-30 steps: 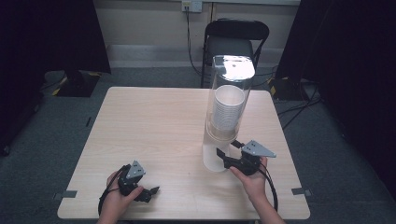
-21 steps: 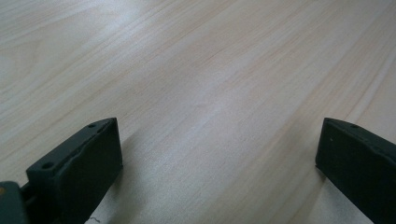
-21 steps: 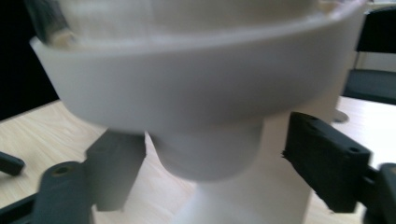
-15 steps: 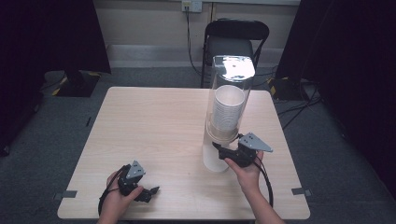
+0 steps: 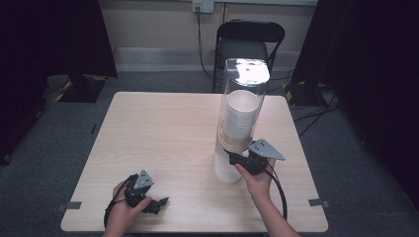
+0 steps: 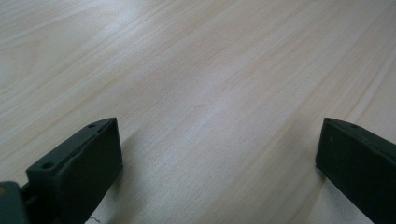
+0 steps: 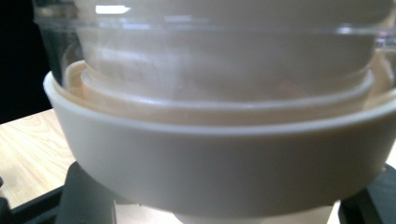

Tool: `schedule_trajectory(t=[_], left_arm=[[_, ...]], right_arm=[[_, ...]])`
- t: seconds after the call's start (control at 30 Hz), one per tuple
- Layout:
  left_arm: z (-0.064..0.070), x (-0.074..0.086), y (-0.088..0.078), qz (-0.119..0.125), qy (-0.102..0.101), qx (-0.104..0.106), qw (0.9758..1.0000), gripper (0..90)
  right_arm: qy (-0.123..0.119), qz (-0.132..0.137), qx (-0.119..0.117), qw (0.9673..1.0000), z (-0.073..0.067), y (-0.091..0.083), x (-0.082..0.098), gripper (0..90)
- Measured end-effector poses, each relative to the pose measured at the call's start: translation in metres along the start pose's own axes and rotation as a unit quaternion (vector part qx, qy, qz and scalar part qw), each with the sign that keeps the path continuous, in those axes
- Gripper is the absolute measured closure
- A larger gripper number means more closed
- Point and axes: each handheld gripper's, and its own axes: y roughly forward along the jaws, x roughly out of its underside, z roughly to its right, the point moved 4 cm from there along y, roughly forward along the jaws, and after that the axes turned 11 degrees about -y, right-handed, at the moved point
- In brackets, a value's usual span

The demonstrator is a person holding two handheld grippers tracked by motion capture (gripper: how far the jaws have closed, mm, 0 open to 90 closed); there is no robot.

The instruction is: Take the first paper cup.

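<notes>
A: Near edge first. Left gripper [image 5: 159, 202]?

B: Low over the table [image 5: 148, 128] at its front left, held in the left hand [image 5: 123, 207]. In the left gripper view the jaws stand wide apart with only bare wood grain between them — nothing held.

A: Right gripper [image 5: 232, 158]?

B: Held in the right hand [image 5: 254, 178], front right of centre, jaws pointing left at the cup dispenser [image 5: 242, 113]. In the right gripper view the cream collar [image 7: 224, 163] at the base of the clear tube sits right in front of the camera, with a dark jaw at each bottom corner either side of it. Whether the jaws press on it — cannot tell; the tips are hidden.

A: Dispenser itself?

B: Upright on the table's right half, white base [image 5: 226, 170] on the wood. A stack of paper cups [image 5: 242, 116] sits inside the tube.

A: Beyond the table?

B: A black folding chair [image 5: 249, 42] against the far edge, cables [image 5: 316, 116] on the grey floor to the right.
</notes>
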Motion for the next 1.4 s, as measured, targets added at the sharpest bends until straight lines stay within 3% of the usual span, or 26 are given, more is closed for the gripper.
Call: schedule_trajectory(t=[0.13, 0.4, 0.53, 0.97, 1.4], left_arm=[[0.000, 0.000, 0.000, -0.001, 0.002, 0.000, 1.0000, 0.0], [0.000, 0.000, 0.000, -0.001, 0.002, -0.001, 1.0000, 0.0], [0.000, 0.000, -0.001, -0.004, 0.004, -0.001, 1.0000, 0.1], [0.000, 0.000, 0.000, -0.001, 0.004, -0.002, 1.0000, 0.2], [0.000, 0.000, 0.000, -0.001, 0.003, -0.002, 1.0000, 0.3]], right_arm=[[0.003, 0.008, 0.003, 1.0000, -0.002, 0.000, 0.002, 32.2], [-0.004, 0.001, 0.002, 1.0000, -0.003, 0.001, 0.003, 32.8], [0.005, -0.004, 0.000, 1.0000, -0.004, 0.003, 0.005, 33.1], [-0.012, -0.014, -0.006, 0.9998, -0.003, 0.004, 0.013, 35.1], [-0.001, -0.030, -0.013, 0.9995, -0.004, 0.005, 0.020, 36.6]])
